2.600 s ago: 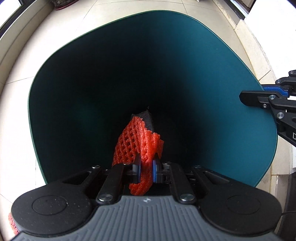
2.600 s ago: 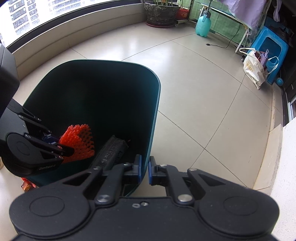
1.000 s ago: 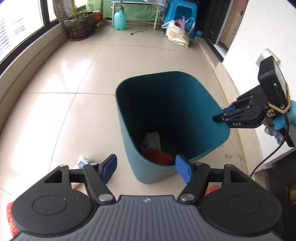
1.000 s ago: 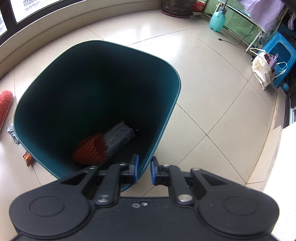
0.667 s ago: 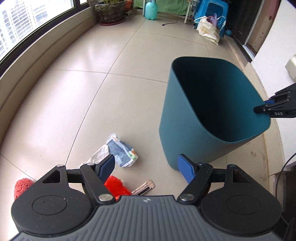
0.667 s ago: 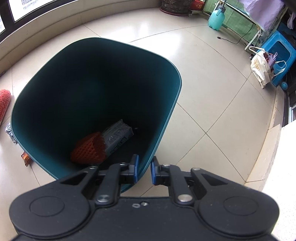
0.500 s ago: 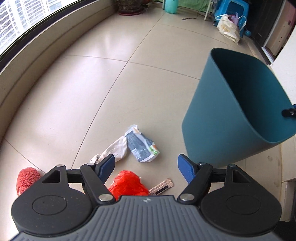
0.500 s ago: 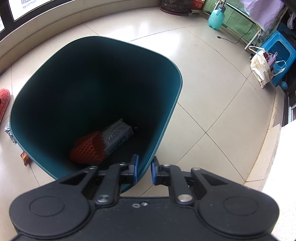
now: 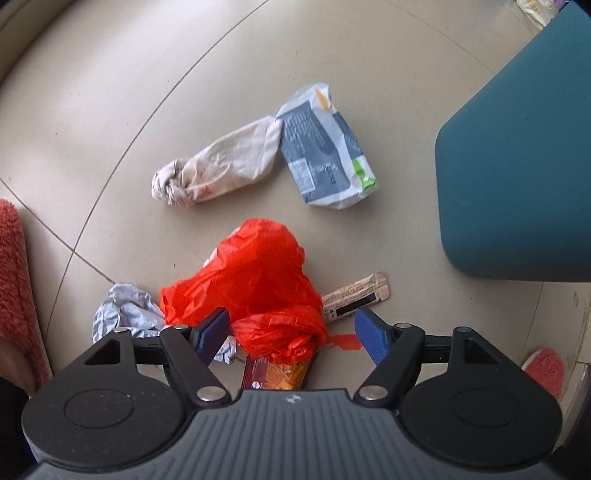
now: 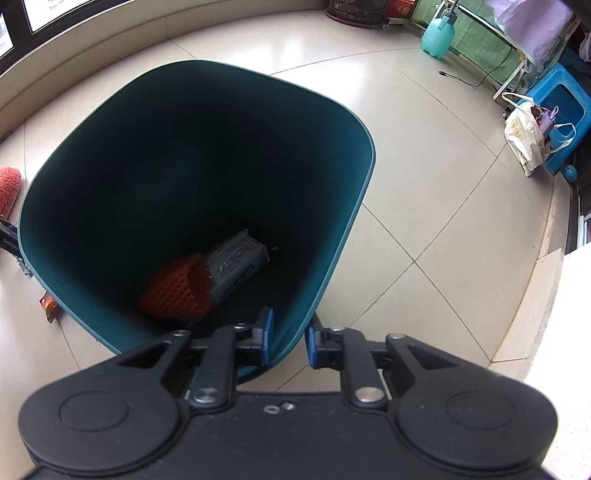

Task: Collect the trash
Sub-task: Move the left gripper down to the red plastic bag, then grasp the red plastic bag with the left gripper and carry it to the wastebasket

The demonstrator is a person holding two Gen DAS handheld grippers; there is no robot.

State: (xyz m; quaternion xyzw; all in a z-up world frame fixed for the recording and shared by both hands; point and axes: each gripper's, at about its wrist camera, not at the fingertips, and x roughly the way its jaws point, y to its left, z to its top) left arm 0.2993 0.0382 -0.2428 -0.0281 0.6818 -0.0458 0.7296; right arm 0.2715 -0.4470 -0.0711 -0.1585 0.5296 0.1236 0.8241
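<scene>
My left gripper (image 9: 291, 336) points down at the floor, open wide, with the crumpled red plastic bag (image 9: 255, 284) lying between its fingers; the pads do not press on it. Around the bag lie a tied white bag (image 9: 221, 166), a grey-white pouch (image 9: 325, 147), a crumpled silver wrapper (image 9: 125, 310), a thin sachet (image 9: 354, 295) and an orange packet (image 9: 277, 374). My right gripper (image 10: 290, 339) straddles the near rim of the teal bin (image 10: 343, 206); its jaws are opening, the wall still between the pads. Inside lie a red foam net (image 10: 177, 288) and a grey packet (image 10: 236, 262).
The teal bin's outer wall (image 9: 517, 166) stands right of the trash pile. A red fluffy slipper (image 9: 14, 277) lies at the left edge, another (image 9: 546, 369) at the lower right. Far off are a blue stool (image 10: 561, 99), a white bag (image 10: 524, 136) and a spray bottle (image 10: 439, 33).
My left gripper left the bin with the red net dropped inside, swung left and sank over the floor trash, now open around the red bag. My right gripper stayed on the rim.
</scene>
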